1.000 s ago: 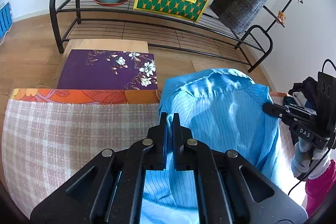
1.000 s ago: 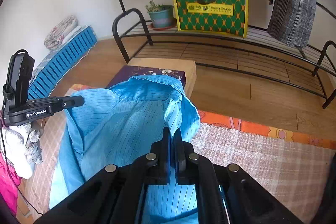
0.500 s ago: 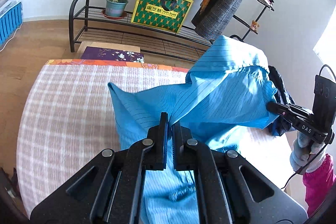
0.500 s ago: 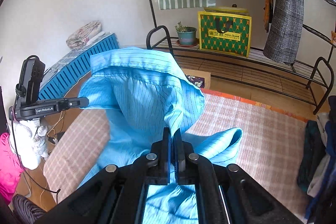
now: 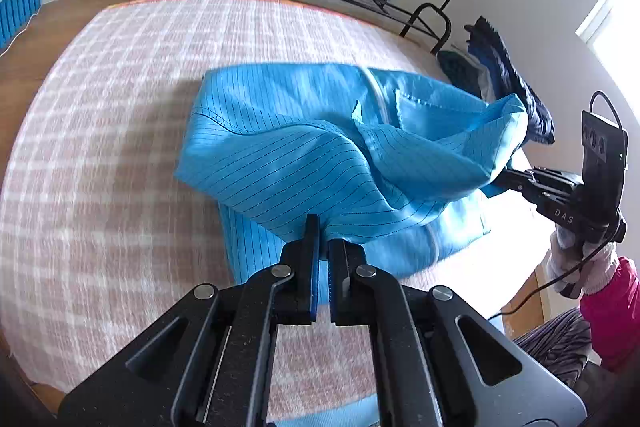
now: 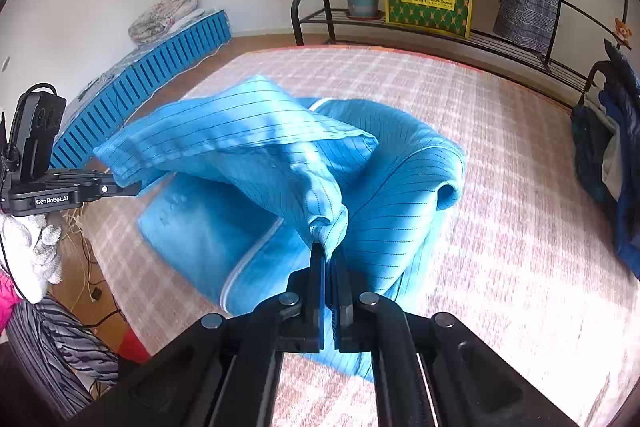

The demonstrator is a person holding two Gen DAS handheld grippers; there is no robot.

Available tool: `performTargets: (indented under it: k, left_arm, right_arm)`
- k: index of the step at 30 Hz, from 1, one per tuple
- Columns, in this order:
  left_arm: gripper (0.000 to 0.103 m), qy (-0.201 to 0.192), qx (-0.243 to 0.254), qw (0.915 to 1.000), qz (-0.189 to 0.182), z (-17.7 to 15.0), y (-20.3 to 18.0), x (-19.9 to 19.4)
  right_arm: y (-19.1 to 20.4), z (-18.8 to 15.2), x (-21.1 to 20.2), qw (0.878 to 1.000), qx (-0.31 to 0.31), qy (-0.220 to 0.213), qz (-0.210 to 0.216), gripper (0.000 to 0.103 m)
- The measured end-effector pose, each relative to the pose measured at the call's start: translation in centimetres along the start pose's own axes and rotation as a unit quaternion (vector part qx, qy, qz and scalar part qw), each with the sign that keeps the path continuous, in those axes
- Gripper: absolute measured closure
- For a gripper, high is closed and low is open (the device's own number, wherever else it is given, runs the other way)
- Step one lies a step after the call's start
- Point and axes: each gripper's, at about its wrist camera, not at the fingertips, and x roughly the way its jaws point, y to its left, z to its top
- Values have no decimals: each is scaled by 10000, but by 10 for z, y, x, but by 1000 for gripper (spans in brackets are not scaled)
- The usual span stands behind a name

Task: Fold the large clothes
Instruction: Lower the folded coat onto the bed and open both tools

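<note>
Coat, blue, pinstriped, hangs bunched over the checked bed, lower part lying on it. My left hand-held gripper and right hand-held gripper each pinch a fold. Only the left view shows dark clothes beyond; only the right shows a blue crate.

The garment lies on the bed near its front edge, part of it lifted between the left tool and right tool, with a clothes pile at the right edge and a rack behind the far edge.
</note>
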Motion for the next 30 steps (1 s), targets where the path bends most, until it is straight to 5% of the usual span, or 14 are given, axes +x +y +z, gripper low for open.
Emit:
performTargets:
  k: [5, 6, 8, 10, 13, 16, 22, 27, 29, 30]
  left_arm:
    - [102, 334, -29, 9993, 151, -36, 7, 1]
    - [102, 322, -100, 9994, 57, -41, 9, -5]
    - [102, 277, -239, 9992, -173, -50, 12, -20]
    - [95, 94, -338, 9986, -384, -53, 15, -38]
    - [54, -304, -602, 9971, -347, -40, 31, -56]
    - [48, -501, -1318, 9893, -381, -20, 65, -55]
    - [45, -134, -2580, 9642, -592, -2, 126, -10]
    - [45, 183, -2928, 9521, -866, 1, 142, 26]
    - [45, 183, -3067, 9464, -994, 1, 146, 35]
    - [61, 136, -3115, 9448, -1010, 1, 145, 37]
  right_arm:
    - [-5, -41, -5, 9998, 104, 170, 21, 94]
    - [-7, -48, -10, 9998, 122, 161, 51, 93]
    - [-8, -62, -27, 9997, 157, 42, 173, 73]
    - [-13, -71, -45, 9991, 281, -127, 292, 72]
    - [-26, -73, -60, 9957, 664, -373, 528, 66]
    - [-43, -66, -56, 9905, 1119, -484, 642, 51]
    - [-57, -44, -14, 9842, 1556, -358, 762, 51]
    - [-70, -34, 20, 9721, 2038, -300, 1119, 54]
    - [-75, -33, 29, 9642, 2223, -283, 1418, 72]
    - [-78, -33, 32, 9591, 2326, -289, 1584, 75]
